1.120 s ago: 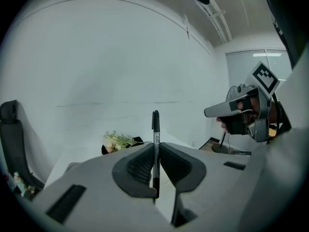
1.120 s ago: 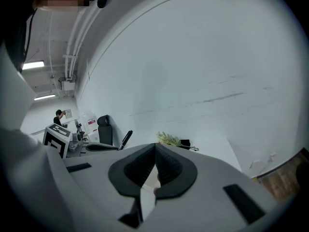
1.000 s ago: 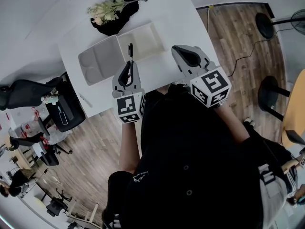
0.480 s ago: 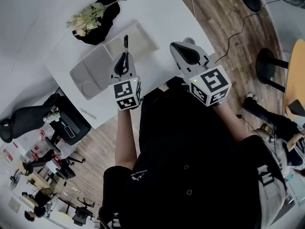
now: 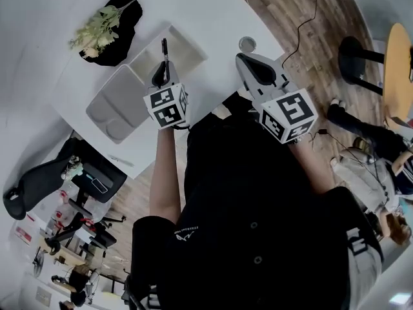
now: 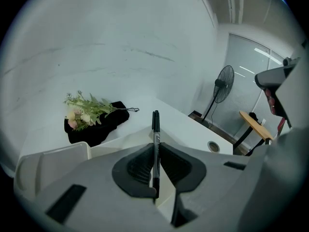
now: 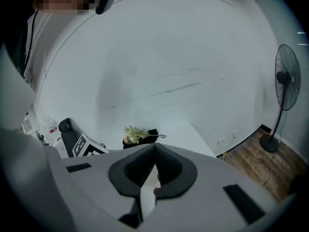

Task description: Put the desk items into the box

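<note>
- My left gripper [image 6: 155, 154] is clamped on the pen [image 6: 155, 124], which sticks out ahead of the jaws.
- The box [image 5: 188, 50] lies just below and ahead of it. I'd lower the pen tip inside before letting go.
- My right gripper [image 7: 154, 153] has its jaws together and is empty. I'd hold it aside.

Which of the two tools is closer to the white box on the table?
Left. The left tool, gripping a black pen, hangs over the box; the right tool is off to the box's right, above bare table.
</note>
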### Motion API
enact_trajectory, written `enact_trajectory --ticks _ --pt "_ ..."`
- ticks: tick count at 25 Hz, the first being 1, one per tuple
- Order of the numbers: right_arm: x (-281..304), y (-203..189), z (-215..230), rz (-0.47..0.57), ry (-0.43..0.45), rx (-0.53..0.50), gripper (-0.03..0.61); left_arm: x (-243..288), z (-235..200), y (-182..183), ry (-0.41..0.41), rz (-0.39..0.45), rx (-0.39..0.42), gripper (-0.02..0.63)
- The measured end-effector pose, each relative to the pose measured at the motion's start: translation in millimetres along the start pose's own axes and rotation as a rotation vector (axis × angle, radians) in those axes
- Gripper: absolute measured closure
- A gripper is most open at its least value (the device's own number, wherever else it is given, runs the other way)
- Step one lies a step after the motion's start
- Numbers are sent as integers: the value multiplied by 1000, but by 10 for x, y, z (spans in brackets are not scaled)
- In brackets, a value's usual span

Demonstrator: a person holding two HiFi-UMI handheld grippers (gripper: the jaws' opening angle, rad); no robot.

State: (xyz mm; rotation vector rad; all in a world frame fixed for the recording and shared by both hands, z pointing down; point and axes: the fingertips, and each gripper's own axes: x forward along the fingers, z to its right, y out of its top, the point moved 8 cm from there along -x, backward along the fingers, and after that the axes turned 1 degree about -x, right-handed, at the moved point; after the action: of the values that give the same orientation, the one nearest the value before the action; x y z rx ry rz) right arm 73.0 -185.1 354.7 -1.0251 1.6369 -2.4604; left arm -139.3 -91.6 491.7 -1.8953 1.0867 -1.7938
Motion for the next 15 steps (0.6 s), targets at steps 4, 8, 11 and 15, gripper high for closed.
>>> enact_trajectory --ticks 4,8,11,15 --pt "-33 -69 2 -17 -37 18 580 183 -29 -86 -12 -60 12 566" --pt "-56 -120 21 -33 -69 34 580 367 -53 -121 -16 -125 45 566" --pt "-66 -150 47 -42 -90 46 580 513 -68 -135 -15 -160 74 566" --pt "-87 -175 85 -55 -114 59 580 675 -78 -172 -17 -203 85 566"
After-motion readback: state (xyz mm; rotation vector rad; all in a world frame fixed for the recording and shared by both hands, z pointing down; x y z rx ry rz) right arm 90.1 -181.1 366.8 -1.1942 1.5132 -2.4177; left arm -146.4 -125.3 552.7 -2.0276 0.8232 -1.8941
